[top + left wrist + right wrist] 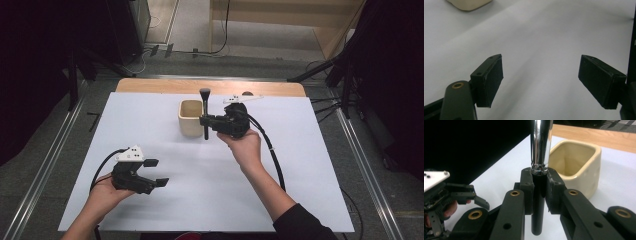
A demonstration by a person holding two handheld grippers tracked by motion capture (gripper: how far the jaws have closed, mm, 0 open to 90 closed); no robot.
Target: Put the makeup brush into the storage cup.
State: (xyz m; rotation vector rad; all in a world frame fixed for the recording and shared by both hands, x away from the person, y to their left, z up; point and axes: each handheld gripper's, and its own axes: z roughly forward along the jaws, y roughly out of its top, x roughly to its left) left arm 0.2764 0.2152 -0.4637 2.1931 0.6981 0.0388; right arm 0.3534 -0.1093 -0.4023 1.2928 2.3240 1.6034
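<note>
Makeup brush with black handle, chrome ferrule and dark bristles is hanging upright in my right gripper, clenched where handle meets the slippery ferrule, just off the cream ceramic square cup at its three o'clock. Light, stiff, top-heavy. My left gripper is idling, jaws apart.

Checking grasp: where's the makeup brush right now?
High view, centre-right: makeup brush upright, clamped in right gripper, right beside the cream cup.
</note>
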